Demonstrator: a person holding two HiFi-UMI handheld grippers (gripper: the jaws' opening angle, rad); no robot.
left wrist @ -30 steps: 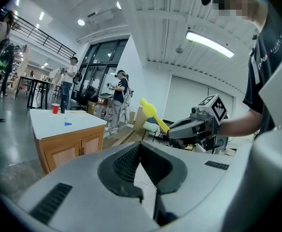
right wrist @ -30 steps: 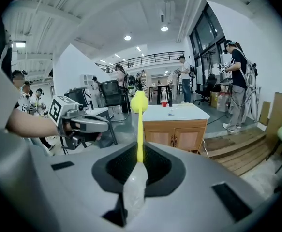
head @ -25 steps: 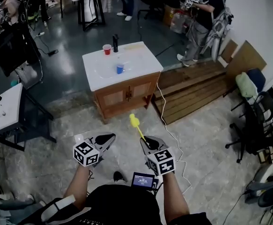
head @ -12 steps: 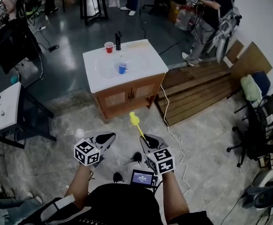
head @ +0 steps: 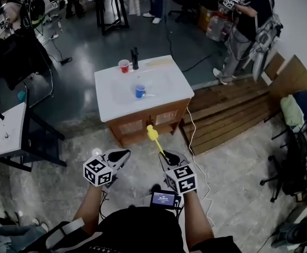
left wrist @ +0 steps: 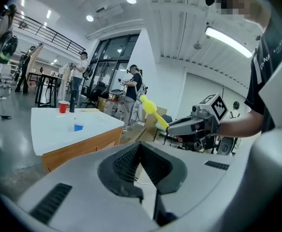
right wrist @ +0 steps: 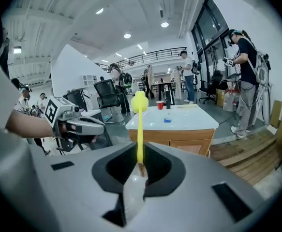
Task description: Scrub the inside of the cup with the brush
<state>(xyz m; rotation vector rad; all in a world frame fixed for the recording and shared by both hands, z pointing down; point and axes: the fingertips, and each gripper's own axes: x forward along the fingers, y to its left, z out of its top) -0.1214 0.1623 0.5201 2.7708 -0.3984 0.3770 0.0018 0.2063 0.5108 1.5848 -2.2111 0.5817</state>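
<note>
The right gripper (head: 167, 155) is clamped on the yellow brush (head: 152, 134). The left gripper (head: 123, 154) is closed and empty. The blue cup (head: 140, 91) stands mid-countertop (head: 111, 96)

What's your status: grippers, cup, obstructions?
Right gripper shut on brush, head up. Left gripper shut, empty. Blue cup on white counter ahead, not yet reached. Nothing seen blocking the way.

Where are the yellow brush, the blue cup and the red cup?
yellow brush (right wrist: 140, 132): right gripper view, middle of its handle.
blue cup (head: 140, 91): head view, its side wall.
red cup (head: 124, 66): head view, its side wall.
</note>
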